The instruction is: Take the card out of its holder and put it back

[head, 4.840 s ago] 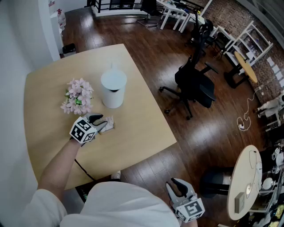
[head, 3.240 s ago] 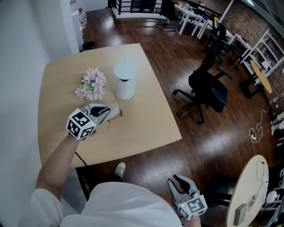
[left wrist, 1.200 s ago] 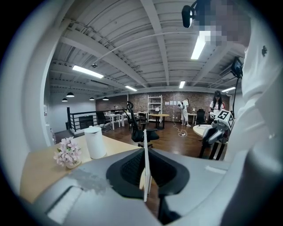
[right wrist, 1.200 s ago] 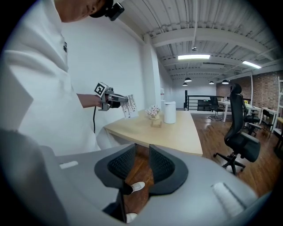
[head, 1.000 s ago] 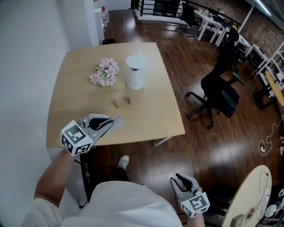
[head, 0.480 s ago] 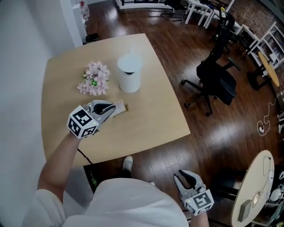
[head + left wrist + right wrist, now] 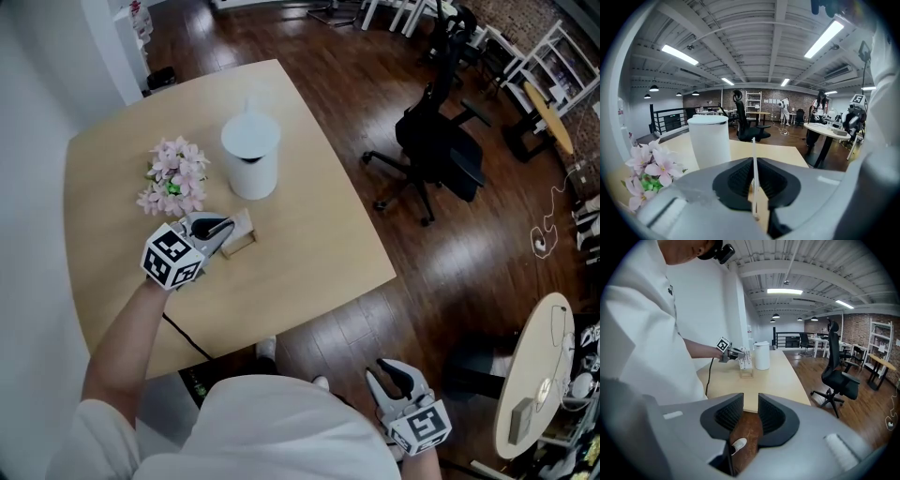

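Moved forward from the counter's (image 7: 309,216) near edge, left tongs (image 7: 223,231) pinch the card (image 7: 243,221) edge-on at its holder (image 7: 240,247); right tongs (image 7: 398,382) hang open, empty, well apart.

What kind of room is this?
Most likely an open office: a black swivel chair on the wooden floor, white desks behind it, and a brick wall.

flowers (image 7: 169,187) left, canister (image 7: 250,155) right, holder (image 7: 241,247) nearer (tabletop (image 7: 309,234))
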`<action>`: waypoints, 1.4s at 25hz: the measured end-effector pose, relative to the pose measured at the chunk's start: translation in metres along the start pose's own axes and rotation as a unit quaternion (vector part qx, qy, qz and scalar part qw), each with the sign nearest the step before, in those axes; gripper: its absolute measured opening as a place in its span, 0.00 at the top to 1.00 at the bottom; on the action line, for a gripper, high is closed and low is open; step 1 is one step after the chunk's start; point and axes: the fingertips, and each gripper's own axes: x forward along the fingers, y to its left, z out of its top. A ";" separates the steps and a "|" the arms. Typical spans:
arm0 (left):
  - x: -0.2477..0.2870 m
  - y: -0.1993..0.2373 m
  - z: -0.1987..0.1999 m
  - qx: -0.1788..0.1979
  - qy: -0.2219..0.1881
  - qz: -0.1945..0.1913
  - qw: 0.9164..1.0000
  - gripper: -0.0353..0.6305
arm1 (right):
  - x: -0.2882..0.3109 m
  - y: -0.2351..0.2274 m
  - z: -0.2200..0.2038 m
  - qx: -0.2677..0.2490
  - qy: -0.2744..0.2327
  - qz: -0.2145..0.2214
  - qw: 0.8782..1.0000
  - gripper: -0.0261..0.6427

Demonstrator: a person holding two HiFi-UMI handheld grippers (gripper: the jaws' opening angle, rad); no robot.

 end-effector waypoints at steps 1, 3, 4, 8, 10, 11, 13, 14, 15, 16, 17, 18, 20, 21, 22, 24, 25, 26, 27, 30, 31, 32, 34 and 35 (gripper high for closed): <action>0.002 0.001 -0.002 -0.002 0.002 -0.002 1.000 0.92 | 0.001 0.000 0.000 0.001 0.000 -0.002 1.000 0.81; 0.004 0.003 -0.005 -0.006 0.004 -0.004 1.000 0.92 | 0.002 0.001 0.001 0.006 0.000 -0.005 1.000 0.81; 0.004 0.004 -0.006 -0.007 0.004 -0.006 1.000 0.92 | 0.004 0.001 0.001 0.008 0.000 -0.006 1.000 0.81; 0.004 0.004 -0.010 -0.008 0.005 -0.014 1.000 0.92 | 0.009 0.001 0.004 0.009 0.005 -0.003 1.000 0.81; 0.007 0.004 -0.012 -0.007 0.007 -0.019 1.000 0.92 | 0.012 0.000 0.006 0.009 0.007 -0.002 1.000 0.81; 0.008 0.004 -0.014 -0.007 0.009 -0.021 1.000 0.92 | 0.013 -0.001 0.007 0.008 0.007 -0.001 1.000 0.81; 0.012 0.005 -0.018 -0.008 0.011 -0.025 1.000 0.92 | 0.017 -0.001 0.008 0.008 0.008 0.002 1.000 0.81; 0.013 0.005 -0.020 -0.010 0.011 -0.027 1.000 0.92 | 0.018 -0.001 0.008 0.007 0.009 0.004 1.000 0.81; 0.015 0.005 -0.022 -0.012 0.011 -0.028 0.999 0.92 | 0.018 -0.001 0.008 0.008 0.011 0.005 1.000 0.81; 0.016 0.005 -0.025 -0.015 0.011 -0.030 0.999 0.92 | 0.018 -0.001 0.008 0.008 0.013 0.006 1.000 0.81; 0.018 0.005 -0.027 -0.016 0.011 -0.031 0.999 0.92 | 0.018 -0.001 0.008 0.009 0.015 0.006 1.000 0.81; 0.019 0.005 -0.029 -0.017 0.011 -0.034 0.999 0.92 | 0.019 -0.002 0.008 0.009 0.017 0.006 1.000 0.81; 0.023 0.006 -0.035 -0.018 0.013 -0.039 0.999 0.92 | 0.020 -0.003 0.007 0.008 0.024 0.006 1.000 0.81; 0.025 0.006 -0.038 -0.019 0.014 -0.043 0.999 0.92 | 0.021 -0.004 0.006 0.009 0.027 0.006 1.000 0.81; 0.027 0.006 -0.042 -0.020 0.016 -0.045 0.999 0.92 | 0.022 -0.005 0.005 0.009 0.029 0.006 1.000 0.81; 0.031 0.007 -0.048 -0.021 0.019 -0.051 0.998 0.92 | 0.025 -0.006 0.007 0.009 0.032 0.008 0.999 0.81; 0.033 0.007 -0.051 -0.020 0.020 -0.053 0.998 0.92 | 0.027 -0.006 0.008 0.008 0.034 0.010 0.999 0.81; 0.035 0.007 -0.053 -0.019 0.021 -0.054 0.998 0.92 | 0.029 -0.007 0.009 0.007 0.035 0.011 0.999 0.81; 0.036 0.008 -0.054 -0.016 0.021 -0.054 0.998 0.92 | 0.030 -0.007 0.010 0.007 0.037 0.013 0.999 0.81; 0.039 0.010 -0.055 -0.011 0.027 -0.047 0.998 0.92 | 0.032 -0.008 0.011 0.003 0.041 0.020 0.999 0.81; 0.039 0.010 -0.057 -0.008 0.033 -0.046 0.998 0.91 | 0.032 -0.008 0.012 0.001 0.043 0.024 0.999 0.81; 0.040 0.009 -0.059 -0.005 0.038 -0.045 0.998 0.83 | 0.032 -0.007 0.011 -0.002 0.045 0.028 0.999 0.81; 0.040 0.009 -0.059 -0.001 0.041 -0.035 0.999 0.72 | 0.031 -0.007 0.009 -0.008 0.047 0.037 0.998 0.81; 0.037 0.010 -0.058 -0.002 0.038 -0.025 0.999 0.72 | 0.030 -0.008 0.008 -0.013 0.047 0.042 0.998 0.81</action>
